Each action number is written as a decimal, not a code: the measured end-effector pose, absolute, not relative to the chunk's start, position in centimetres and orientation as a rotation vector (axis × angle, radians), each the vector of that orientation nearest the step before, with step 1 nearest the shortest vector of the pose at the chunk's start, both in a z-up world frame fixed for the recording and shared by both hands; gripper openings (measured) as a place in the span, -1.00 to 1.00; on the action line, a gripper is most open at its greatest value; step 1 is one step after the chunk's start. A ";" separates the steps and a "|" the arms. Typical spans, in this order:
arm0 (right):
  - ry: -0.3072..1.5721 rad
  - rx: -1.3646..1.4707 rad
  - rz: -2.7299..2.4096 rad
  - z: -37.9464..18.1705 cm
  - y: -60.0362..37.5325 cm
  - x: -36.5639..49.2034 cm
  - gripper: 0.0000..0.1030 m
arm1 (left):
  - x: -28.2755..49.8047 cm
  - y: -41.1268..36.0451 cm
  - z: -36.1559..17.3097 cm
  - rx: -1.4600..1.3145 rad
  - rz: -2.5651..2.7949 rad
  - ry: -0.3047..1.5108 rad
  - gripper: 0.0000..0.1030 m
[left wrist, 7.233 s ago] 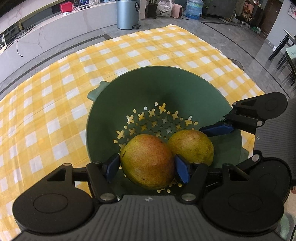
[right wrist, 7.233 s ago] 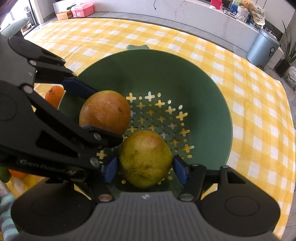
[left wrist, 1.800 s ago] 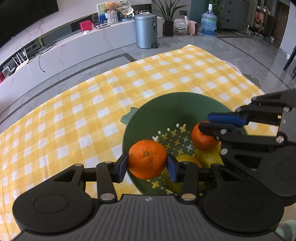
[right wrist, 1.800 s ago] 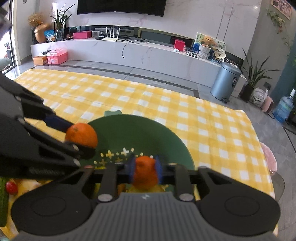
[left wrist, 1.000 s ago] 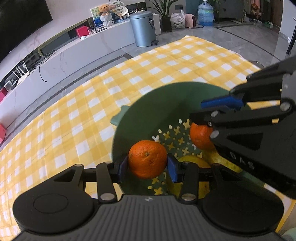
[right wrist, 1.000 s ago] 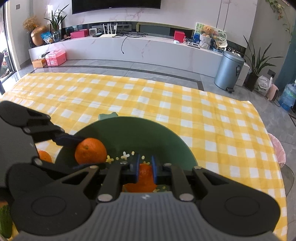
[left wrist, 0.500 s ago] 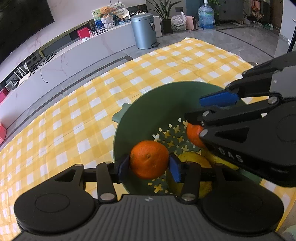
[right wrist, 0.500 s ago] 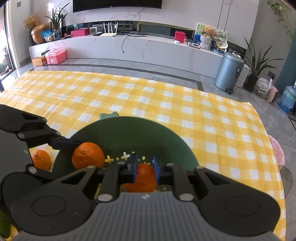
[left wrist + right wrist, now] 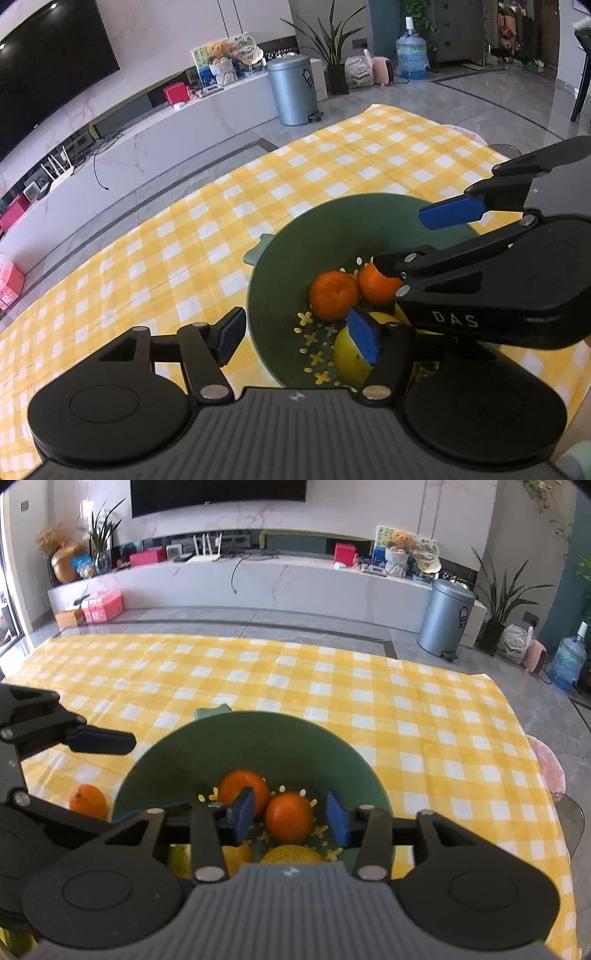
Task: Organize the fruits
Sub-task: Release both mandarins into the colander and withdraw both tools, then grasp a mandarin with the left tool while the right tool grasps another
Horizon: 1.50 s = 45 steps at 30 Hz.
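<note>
Over the green bowl (image 9: 280,258) I see "DAS" on my right claw (image 9: 290,818); both claws, left (image 9: 295,332) included, have just opened, oranges (image 9: 289,816) released.

**Orange and yellow fruit in a green bowl**

The colander bowl (image 9: 255,738) is dark green, pierced with cross-shaped holes showing yellow. Two oranges (image 9: 289,816) inside are bright orange; a pear (image 9: 351,354) is yellow-green. The tablecloth (image 9: 369,686) is yellow-and-white check. Both black grippers carry blue pads (image 9: 364,339). The bin (image 9: 445,618) is grey-blue.
</note>
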State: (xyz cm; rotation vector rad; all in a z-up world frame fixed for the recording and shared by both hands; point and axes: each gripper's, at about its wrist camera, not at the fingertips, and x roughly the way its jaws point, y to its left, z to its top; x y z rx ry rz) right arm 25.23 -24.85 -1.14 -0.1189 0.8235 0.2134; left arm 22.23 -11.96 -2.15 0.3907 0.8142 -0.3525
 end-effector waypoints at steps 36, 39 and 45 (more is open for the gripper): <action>0.653 -0.002 0.188 -2.6 -16.7 8.6 0.73 | 12.7 2.3 -2.3 0.212 -0.272 0.897 0.44; 0.657 -0.009 0.194 -3.4 -16.1 8.5 0.73 | 12.3 3.6 -3.1 0.172 -0.272 0.893 0.44; 0.676 -0.018 0.189 -4.7 -15.3 9.2 0.73 | 12.6 6.1 -3.9 0.063 -0.278 0.898 0.36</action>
